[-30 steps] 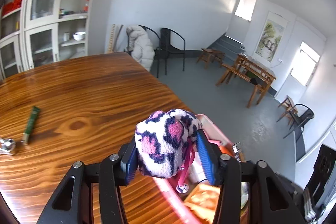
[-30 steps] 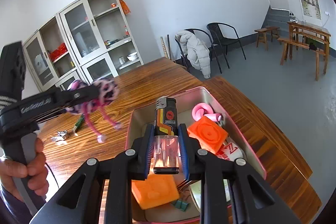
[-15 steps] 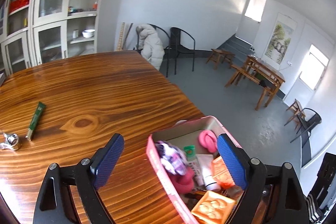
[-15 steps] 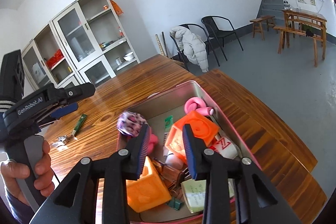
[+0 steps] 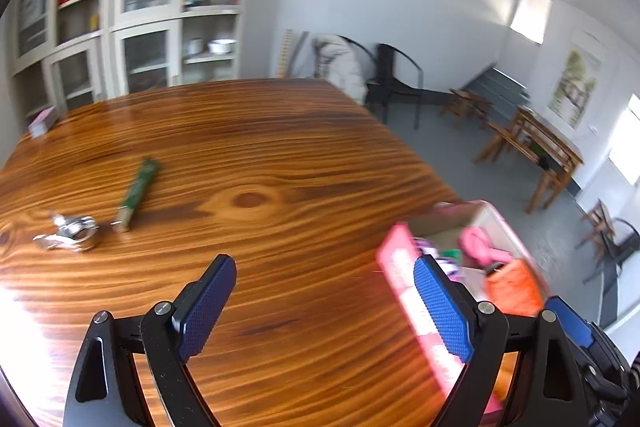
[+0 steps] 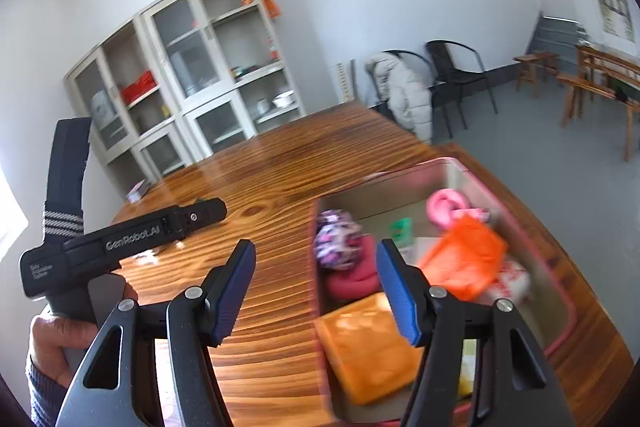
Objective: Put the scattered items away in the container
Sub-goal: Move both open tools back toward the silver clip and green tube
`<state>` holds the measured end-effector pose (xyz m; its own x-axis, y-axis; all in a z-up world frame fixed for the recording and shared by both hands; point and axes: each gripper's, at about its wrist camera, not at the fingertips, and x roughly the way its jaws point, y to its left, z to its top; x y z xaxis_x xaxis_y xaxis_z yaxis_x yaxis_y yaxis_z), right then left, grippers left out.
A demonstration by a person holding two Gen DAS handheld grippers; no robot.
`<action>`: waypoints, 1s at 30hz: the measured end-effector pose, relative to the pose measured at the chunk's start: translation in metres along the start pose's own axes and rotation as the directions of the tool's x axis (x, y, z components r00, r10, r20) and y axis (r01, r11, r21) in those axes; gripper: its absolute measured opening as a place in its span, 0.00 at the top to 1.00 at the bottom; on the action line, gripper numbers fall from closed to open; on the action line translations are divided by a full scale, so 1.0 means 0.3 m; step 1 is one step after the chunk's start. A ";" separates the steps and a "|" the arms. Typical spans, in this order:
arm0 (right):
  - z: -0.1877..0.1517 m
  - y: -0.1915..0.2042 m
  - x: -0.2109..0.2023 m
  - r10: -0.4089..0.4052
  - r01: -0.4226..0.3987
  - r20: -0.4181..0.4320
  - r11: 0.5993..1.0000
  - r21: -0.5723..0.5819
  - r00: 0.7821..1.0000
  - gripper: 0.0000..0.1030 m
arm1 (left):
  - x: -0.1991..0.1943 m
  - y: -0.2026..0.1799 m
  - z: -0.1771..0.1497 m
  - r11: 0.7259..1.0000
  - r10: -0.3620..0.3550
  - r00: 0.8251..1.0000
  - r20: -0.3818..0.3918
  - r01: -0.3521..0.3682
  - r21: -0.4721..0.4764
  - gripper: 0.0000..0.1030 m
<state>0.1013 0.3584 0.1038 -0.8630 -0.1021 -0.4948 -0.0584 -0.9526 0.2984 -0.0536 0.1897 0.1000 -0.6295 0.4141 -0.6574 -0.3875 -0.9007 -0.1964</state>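
A pink-rimmed metal container (image 6: 520,187) stands near the table's right edge, also in the left wrist view (image 5: 400,267). It holds a spotted plush scrunchie (image 6: 338,237), orange blocks (image 6: 460,259), a pink item (image 6: 446,203) and other small things. A green stick (image 5: 138,189) and a bunch of metal keys (image 5: 72,233) lie on the wood to the left. My left gripper (image 5: 324,307) is open and empty over bare table, left of the container. My right gripper (image 6: 316,291) is open and empty over the container's left wall.
The wooden table (image 5: 260,155) ends just right of the container. A small pink box (image 5: 42,121) sits at its far left corner. The left gripper body and the hand holding it (image 6: 120,239) fill the right wrist view's left side. Cabinets and chairs stand beyond.
The left gripper dropped the spotted scrunchie into the container and swung left. The right gripper released the lighter, opened wide and shifted left.
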 end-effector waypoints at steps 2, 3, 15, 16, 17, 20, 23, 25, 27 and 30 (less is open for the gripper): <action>-0.005 0.053 0.020 0.019 -0.020 -0.011 0.999 -0.028 1.000 0.35 | -0.016 0.074 -0.008 0.999 0.048 0.999 0.008 -0.048 -0.018 0.11; -0.008 0.082 0.034 0.032 -0.032 -0.020 0.999 -0.041 0.999 0.35 | -0.023 0.112 -0.013 0.997 0.076 0.997 0.010 -0.075 -0.025 0.11; -0.118 0.343 0.265 0.105 -0.133 -0.209 0.983 -0.125 0.972 0.24 | -0.068 0.613 -0.091 0.927 0.345 0.937 -0.055 -0.349 -0.134 0.10; -0.130 0.355 0.281 0.105 -0.136 -0.223 0.982 -0.128 0.969 0.24 | -0.062 0.654 -0.095 0.918 0.368 0.928 -0.061 -0.373 -0.139 0.10; -0.139 0.361 0.293 0.103 -0.137 -0.235 0.982 -0.130 0.967 0.24 | -0.055 0.692 -0.099 0.908 0.387 0.919 -0.068 -0.393 -0.144 0.10; -0.165 0.376 0.325 0.099 -0.137 -0.265 0.982 -0.131 0.959 0.24 | -0.027 0.793 -0.104 0.888 0.417 0.904 -0.092 -0.426 -0.170 0.10; -0.188 0.371 0.350 0.086 -0.128 -0.291 0.983 -0.129 0.953 0.24 | 0.005 0.869 -0.098 0.881 0.416 0.902 -0.118 -0.431 -0.196 0.10; -0.201 0.359 0.367 0.076 -0.120 -0.314 0.985 -0.122 0.946 0.24 | 0.024 0.894 -0.089 0.883 0.405 0.906 -0.120 -0.422 -0.205 0.10; -0.204 0.352 0.377 0.070 -0.112 -0.325 0.987 -0.114 0.943 0.24 | 0.043 0.908 -0.079 0.895 0.385 0.916 -0.116 -0.401 -0.197 0.10; -0.205 0.346 0.386 0.071 -0.111 -0.333 0.989 -0.103 0.940 0.23 | 0.068 0.920 -0.054 0.897 0.398 0.911 -0.112 -0.412 -0.159 0.10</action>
<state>0.0261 0.2302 0.0270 -0.6484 -0.2586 -0.7161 0.0894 -0.9599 0.2657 -0.1623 -0.0526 0.0206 -0.6519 0.0041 -0.7583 0.0188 -0.9996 -0.0215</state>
